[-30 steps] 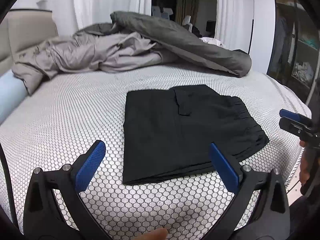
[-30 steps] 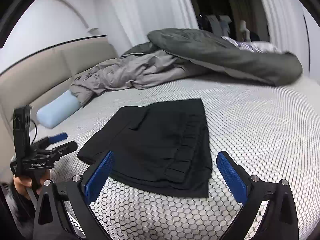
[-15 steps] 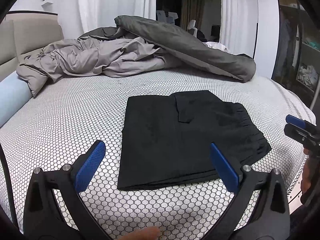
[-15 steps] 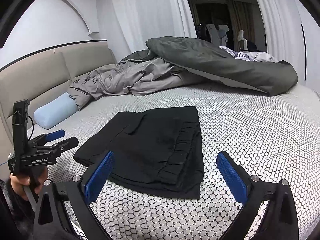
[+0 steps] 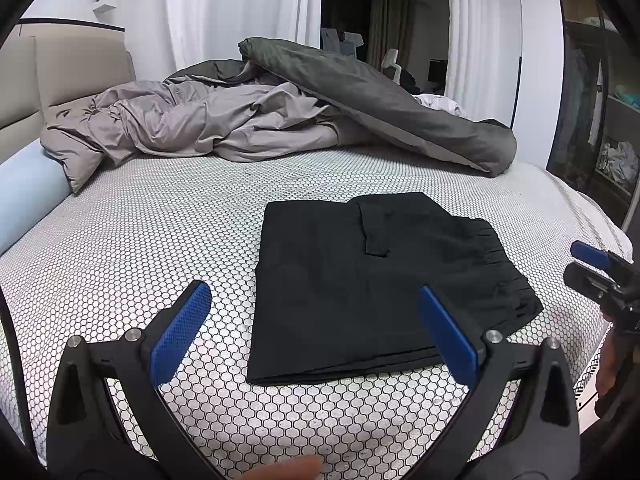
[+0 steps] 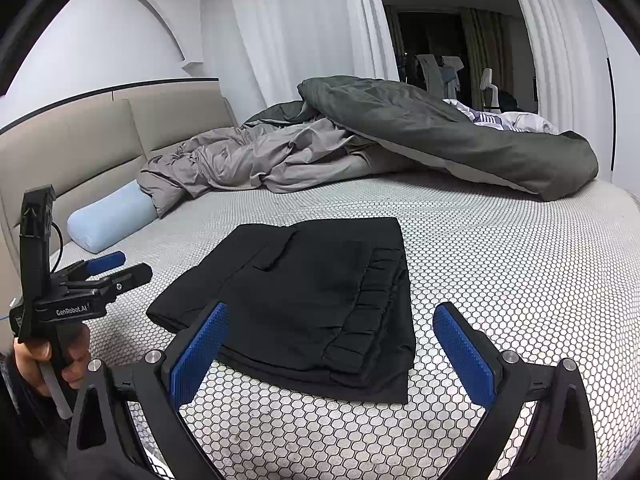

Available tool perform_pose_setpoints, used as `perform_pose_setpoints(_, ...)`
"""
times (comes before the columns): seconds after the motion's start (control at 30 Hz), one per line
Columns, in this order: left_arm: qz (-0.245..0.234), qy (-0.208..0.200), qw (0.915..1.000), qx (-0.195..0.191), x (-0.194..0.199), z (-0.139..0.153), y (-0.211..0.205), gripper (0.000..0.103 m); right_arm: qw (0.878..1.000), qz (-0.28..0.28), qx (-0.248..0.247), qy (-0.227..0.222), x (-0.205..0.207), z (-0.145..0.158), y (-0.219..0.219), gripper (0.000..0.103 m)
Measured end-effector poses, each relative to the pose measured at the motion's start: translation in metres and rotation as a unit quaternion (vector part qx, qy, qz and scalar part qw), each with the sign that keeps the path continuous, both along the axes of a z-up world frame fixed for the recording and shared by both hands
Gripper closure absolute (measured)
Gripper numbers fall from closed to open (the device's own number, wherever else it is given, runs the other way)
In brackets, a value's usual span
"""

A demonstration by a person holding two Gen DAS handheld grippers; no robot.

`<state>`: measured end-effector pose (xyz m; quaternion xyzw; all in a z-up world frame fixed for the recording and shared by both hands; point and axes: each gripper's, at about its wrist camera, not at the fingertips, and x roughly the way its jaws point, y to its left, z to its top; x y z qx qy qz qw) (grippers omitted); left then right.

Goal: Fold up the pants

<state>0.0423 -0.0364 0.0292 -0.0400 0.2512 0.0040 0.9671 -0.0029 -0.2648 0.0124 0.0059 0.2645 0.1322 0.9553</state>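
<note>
Black pants (image 5: 372, 280) folded into a flat rectangle, waistband stacked at one edge, lying mid-bed (image 5: 140, 240). Rumpled duvet (image 5: 280, 120) behind, blue pillow (image 6: 108, 220) by headboard. Left gripper (image 5: 316, 320) and right gripper (image 6: 332, 340) both spread, empty, seemingly hovering short of the cloth.

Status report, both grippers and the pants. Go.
Left gripper open, empty, off the cloth. Right gripper open, empty. Black pants folded flat on the bed. Duvet heaped behind, clear of the pants.
</note>
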Motion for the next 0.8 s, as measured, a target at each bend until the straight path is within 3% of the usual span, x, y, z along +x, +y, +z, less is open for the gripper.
perform_pose_setpoints(0.8, 0.001, 0.003, 1.0000, 0.005, -0.0021, -0.0006, 0.0041, 0.001, 1.000, -0.003, -0.027, -0.007, -0.0044, -0.0002, 0.0061, 0.000)
